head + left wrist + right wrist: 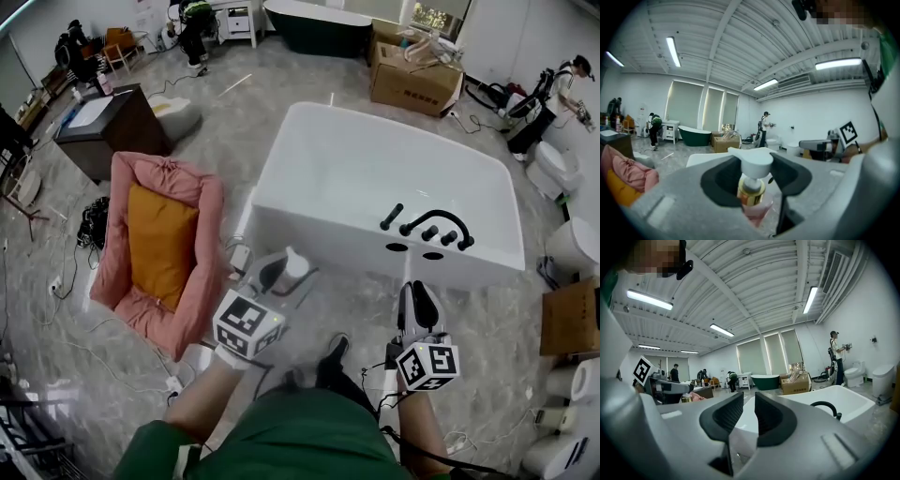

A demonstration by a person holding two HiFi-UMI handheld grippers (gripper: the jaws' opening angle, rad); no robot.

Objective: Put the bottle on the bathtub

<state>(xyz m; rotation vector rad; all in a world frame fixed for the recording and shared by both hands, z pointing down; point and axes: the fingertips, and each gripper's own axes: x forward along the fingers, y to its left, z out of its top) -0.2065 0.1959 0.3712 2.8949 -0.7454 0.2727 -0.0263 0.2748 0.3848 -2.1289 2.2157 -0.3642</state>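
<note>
Two tongs are held out on the near side of the white bathtub [309, 202]. The left tongs [278, 271] are clamped on a pump bottle [753, 186], their dark pads pressing its sides just below the gold collar, with the white pump head upright above them and the pinkish body hanging beneath. From the head view the bottle [295, 264] sits above the floor in front of the bathtub's near left corner, close to its outer wall but not over the rim. The right tongs [749, 414] stand only a narrow gap apart with nothing between them, and point toward the end of the bathtub that carries the black faucet [427, 226].

By my reading the pickup is done and the carry is nearly over. What remains is to lift the bottle above the rim, set it down on the flat ledge and release it. Beyond the bathtub's far side stands a cardboard box [410, 77].
</note>
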